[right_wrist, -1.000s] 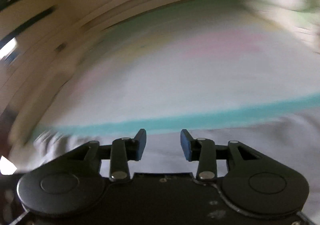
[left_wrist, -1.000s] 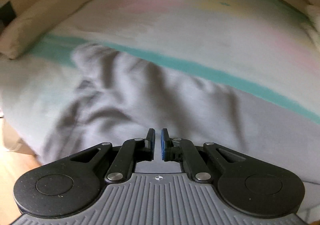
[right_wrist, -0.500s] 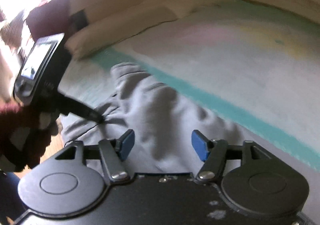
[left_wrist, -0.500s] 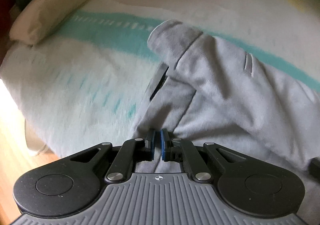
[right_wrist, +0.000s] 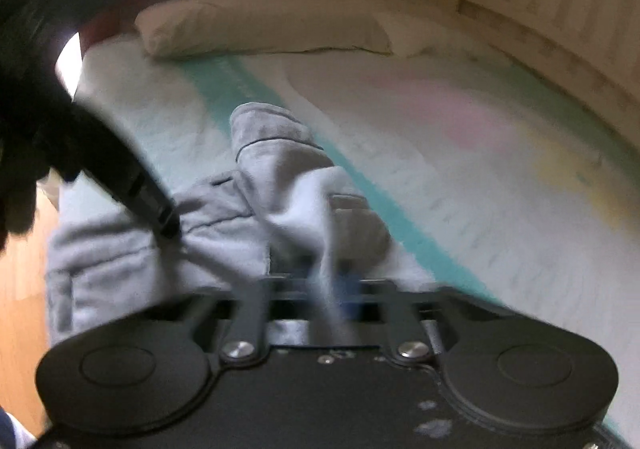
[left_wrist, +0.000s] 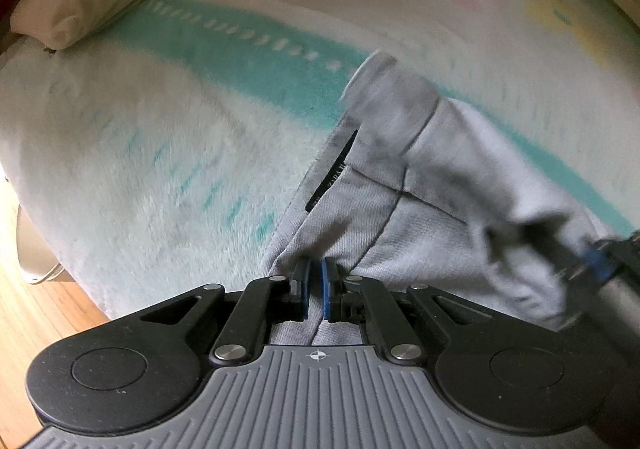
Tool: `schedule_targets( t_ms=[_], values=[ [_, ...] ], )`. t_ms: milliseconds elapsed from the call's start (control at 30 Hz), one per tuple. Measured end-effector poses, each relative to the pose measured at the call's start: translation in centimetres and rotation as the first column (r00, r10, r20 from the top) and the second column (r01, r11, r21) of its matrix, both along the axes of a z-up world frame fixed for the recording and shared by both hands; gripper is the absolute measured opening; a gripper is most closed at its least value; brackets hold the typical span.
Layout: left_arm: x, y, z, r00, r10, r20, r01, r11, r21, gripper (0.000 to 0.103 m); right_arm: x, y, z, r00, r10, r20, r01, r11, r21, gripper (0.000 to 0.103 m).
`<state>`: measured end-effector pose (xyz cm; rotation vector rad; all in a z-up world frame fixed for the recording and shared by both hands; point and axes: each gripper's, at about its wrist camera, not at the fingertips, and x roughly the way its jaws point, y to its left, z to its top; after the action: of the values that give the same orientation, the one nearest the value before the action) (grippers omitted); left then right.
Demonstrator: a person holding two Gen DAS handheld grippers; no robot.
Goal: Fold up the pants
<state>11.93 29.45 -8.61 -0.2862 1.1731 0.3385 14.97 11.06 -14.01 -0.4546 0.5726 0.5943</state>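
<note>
A wide bed covered by a fleecy white blanket (left_wrist: 152, 137) with a teal stripe and faint pink and yellow patches fills both views, with a long cream pillow (right_wrist: 264, 25) at its far end and pale wall panelling along the right. The blanket's near-left edge drops to a wooden floor (left_wrist: 44, 313), so your open room lies to the far right, across the bare middle of the bed.

The grey cotton pants (left_wrist: 400, 209) lie bunched at the near-left edge of the blanket, waistband end and black label turned up, one rounded fold reaching onto the teal stripe.

Your left gripper (left_wrist: 315, 283) has its blue pads pressed together on a ridge of the grey fabric at the near edge of the pants. Your right gripper (right_wrist: 328, 285) is blurred; cloth rises between its fingers, which look drawn in on it. In the left view it shows at the right edge, against the pants' right side.
</note>
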Motion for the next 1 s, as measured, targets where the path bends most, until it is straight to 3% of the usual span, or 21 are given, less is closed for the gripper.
schedule_targets(
  t_ms=[100,200,300,400,500,567,633,700,767,833,1000],
  values=[
    [-0.3,0.9,0.1,0.999,0.037,0.012,-0.036,0.998,-0.047,0.006,0.1,-2.1,3.1,0.999,-0.038,0.003,0.038,0.991,0.13,0.004],
    [-0.6,1.9,0.6,0.995,0.095,0.03,-0.092,0.993,-0.072,0.006,-2.1,-4.1,6.9,1.0,0.009,0.028,-0.015,0.977,0.215,0.004],
    [-1.6,3.2,2.6,0.979,0.178,0.094,-0.181,0.983,0.024,0.006,-5.4,-5.4,8.9,0.996,0.089,0.032,-0.094,0.968,0.234,0.005],
    [-3.0,4.9,4.5,0.948,0.27,0.168,-0.285,0.955,0.078,0.006,-9.0,-5.2,7.6,0.984,0.178,-0.009,-0.174,0.967,0.185,0.005],
    [-4.0,5.8,5.9,0.923,0.313,0.223,-0.344,0.931,0.12,0.006,-11.8,-3.8,3.6,0.967,0.244,-0.073,-0.237,0.967,0.093,0.005],
    [-4.3,5.6,6.4,0.921,0.302,0.245,-0.338,0.933,0.124,0.006,-12.6,-2.5,0.1,0.958,0.259,-0.123,-0.259,0.966,0.02,0.005],
    [-4.3,4.5,6.6,0.931,0.261,0.255,-0.302,0.943,0.138,0.006,-13.1,-1.6,-3.0,0.947,0.268,-0.177,-0.28,0.959,-0.046,0.006],
    [-3.7,2.9,6.4,0.952,0.183,0.247,-0.223,0.964,0.145,0.006,-13.8,-1.6,-4.6,0.953,0.264,-0.152,-0.277,0.958,-0.072,0.008],
    [-3.1,0.8,5.8,0.969,0.089,0.232,-0.124,0.982,0.14,0.006,-14.2,-1.3,-4.0,0.955,0.258,-0.15,-0.266,0.963,-0.037,0.016],
    [-2.5,-1.8,5.4,0.977,-0.025,0.213,-0.008,0.988,0.152,0.006,-14.5,-2.2,-3.0,0.957,0.239,-0.163,-0.237,0.971,0.03,0.032],
    [-2.5,-7.9,4.2,0.949,-0.246,0.195,0.216,0.963,0.164,0.006,-15.3,-7.0,0.4,0.983,0.142,-0.119,-0.129,0.986,0.108,0.034]
  ],
)
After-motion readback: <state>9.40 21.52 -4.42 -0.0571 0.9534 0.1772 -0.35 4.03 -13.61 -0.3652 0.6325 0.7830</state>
